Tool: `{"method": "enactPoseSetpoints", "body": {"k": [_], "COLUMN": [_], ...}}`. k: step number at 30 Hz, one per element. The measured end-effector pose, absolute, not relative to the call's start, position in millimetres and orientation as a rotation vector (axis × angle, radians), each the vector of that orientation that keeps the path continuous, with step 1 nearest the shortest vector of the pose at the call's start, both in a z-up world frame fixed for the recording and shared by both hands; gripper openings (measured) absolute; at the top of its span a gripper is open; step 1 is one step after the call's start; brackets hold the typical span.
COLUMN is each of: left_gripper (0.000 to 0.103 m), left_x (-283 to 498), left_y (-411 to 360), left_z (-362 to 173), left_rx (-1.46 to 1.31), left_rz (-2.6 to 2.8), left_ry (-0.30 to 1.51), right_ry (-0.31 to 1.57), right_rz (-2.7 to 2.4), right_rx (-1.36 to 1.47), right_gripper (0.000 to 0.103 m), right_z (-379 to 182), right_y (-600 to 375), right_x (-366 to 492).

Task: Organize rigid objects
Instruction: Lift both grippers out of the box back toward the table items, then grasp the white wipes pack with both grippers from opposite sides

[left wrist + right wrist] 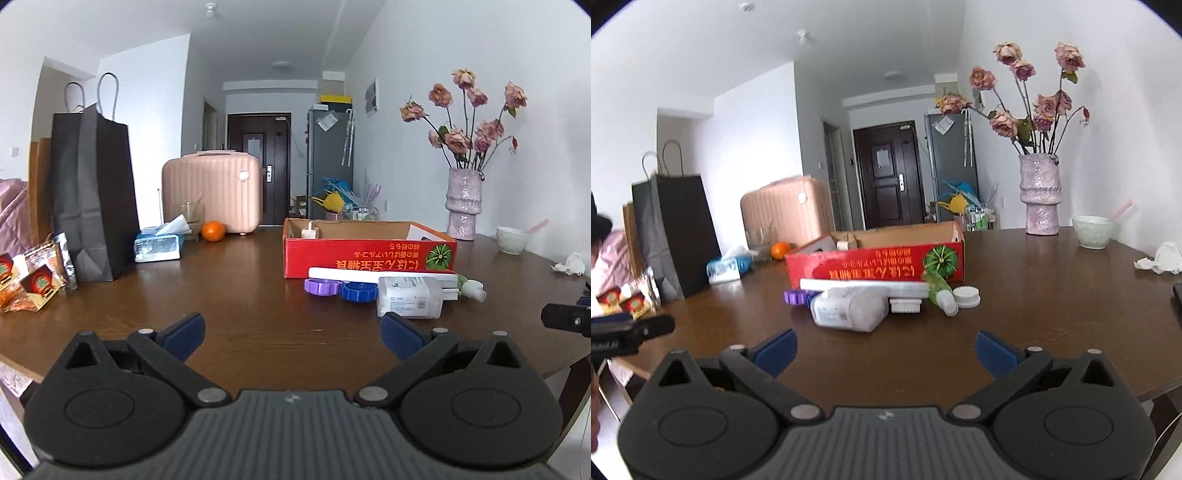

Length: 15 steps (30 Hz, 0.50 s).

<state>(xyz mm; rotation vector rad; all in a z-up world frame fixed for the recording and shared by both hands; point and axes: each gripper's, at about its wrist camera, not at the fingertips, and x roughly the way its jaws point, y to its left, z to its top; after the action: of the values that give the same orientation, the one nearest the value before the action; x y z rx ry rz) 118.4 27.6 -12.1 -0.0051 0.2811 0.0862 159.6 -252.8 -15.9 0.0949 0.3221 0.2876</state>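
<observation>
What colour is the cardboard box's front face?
Red, with upside-down yellow lettering and a green pumpkin picture; the cardboard box shows best from the left wrist.

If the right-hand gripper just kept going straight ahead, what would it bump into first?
Most likely the clear plastic bottle with the white label, lying on its side on the brown wooden table. It sits ahead of the right gripper, whose jaws stand wide open and empty. Depth is hard to judge.

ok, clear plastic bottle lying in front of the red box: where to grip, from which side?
Grip the clear bottle across its broad middle, coming in from the near table edge. It lies on its side with the body toward the grippers, and nothing sits in front of it; a brush and lids crowd its far side. The right gripper is open and looks better lined up.
</observation>
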Motion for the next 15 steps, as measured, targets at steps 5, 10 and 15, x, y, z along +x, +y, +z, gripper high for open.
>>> {"method": "enactPoseSetpoints", "body": {"k": [5, 10, 15], "left_gripper": [0.103, 0.103, 0.1], "left_x": [143.6, 180.5, 228.5], "left_y": [22.8, 17.9, 17.5], "left_z": [-16.9, -23.9, -20.5], "left_rx": [-0.013, -0.003, -0.062], "left_rz": [0.069, 0.038, -0.032], "left_ry": [0.333, 0.402, 0.45], "right_ry": [0.382, 0.396, 0.403], "right_rz": [0.255, 0.251, 0.242], "right_rx": [0.131, 0.103, 0.063], "right_gripper": [0.103, 0.103, 0.103], "right_z": [-19.8, -19.7, -10.9], "right_y": [-252.8, -247.8, -237.0], "right_x": [179.7, 204.8, 244.2]}}
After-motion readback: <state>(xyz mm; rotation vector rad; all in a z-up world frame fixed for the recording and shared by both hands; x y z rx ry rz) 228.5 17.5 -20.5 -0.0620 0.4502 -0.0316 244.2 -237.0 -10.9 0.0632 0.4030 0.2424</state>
